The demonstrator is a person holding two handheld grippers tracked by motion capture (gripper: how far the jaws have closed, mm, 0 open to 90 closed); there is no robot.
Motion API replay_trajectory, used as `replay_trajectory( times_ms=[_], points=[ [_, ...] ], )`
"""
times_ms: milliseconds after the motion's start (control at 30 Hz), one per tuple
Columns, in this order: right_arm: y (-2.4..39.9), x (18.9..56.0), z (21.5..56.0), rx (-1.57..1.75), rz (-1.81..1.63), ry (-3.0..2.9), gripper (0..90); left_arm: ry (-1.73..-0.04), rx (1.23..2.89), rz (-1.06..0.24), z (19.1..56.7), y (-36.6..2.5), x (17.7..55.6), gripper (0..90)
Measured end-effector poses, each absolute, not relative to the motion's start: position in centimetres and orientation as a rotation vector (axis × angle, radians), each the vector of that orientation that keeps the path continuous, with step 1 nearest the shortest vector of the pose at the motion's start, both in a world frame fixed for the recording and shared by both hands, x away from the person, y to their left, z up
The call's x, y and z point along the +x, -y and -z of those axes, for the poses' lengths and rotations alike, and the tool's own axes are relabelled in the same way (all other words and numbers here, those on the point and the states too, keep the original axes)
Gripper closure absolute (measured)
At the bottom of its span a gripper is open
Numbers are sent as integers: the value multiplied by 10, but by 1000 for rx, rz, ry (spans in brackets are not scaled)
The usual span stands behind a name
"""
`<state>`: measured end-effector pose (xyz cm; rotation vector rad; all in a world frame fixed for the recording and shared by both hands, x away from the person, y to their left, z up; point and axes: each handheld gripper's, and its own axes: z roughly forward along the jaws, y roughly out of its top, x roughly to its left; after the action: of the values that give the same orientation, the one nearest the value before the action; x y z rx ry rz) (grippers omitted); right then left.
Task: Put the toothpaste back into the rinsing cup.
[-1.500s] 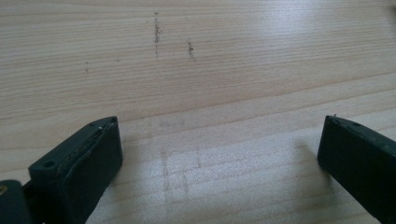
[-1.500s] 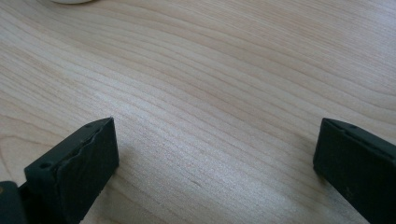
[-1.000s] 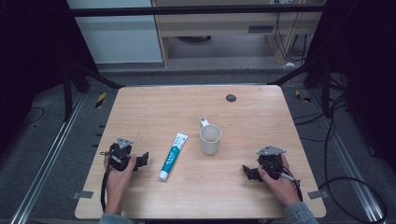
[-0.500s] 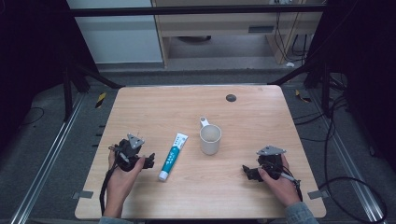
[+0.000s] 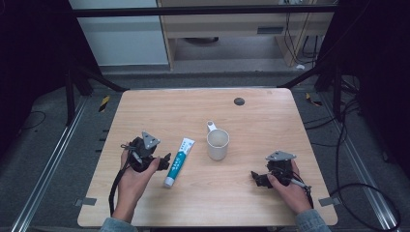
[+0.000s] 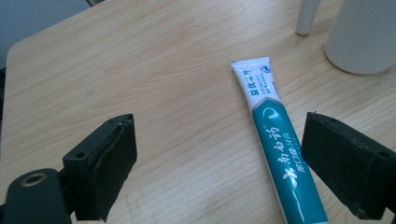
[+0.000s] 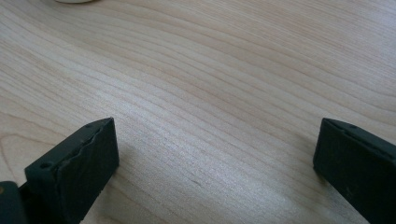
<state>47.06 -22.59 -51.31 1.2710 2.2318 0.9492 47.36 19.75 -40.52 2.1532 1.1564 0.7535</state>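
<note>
Teal-and-white toothpaste tube is lying flat on the wooden table, near-left of centre, crimped end pointing far, cap end pointing near. I am holding my left gripper just beside it, jaws spread wide and gripping nothing; in the left gripper view the tube is running between them, close to the right-hand jaw. If the tube is the aim, I judge I am needing to shift sideways until it sits centred, lower both pads to the wood, and close across the firm shoulder toward the cap, not the soft belly.

My right gripper is resting at the near right, jaws wide apart over bare wood, empty.

White mug is standing upright just right of the tube, handle pointing far.

Table is pale, grained, with a dark round hole near the far edge. Dim room; metal frame rails, cables on the floor, a desk beyond.
</note>
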Motion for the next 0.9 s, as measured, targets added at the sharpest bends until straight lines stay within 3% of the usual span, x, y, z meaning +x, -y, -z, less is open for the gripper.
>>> replay_trajectory(
  times_ms=[667, 900],
  points=[
    [226, 471, 513, 1282, -954, -2232, 4, -1193, 2330, -490, 433, -164, 517, 167],
    [226, 471, 513, 1282, -954, -2232, 4, -1201, 2441, -464, 446, -142, 535, 255]
  ],
)
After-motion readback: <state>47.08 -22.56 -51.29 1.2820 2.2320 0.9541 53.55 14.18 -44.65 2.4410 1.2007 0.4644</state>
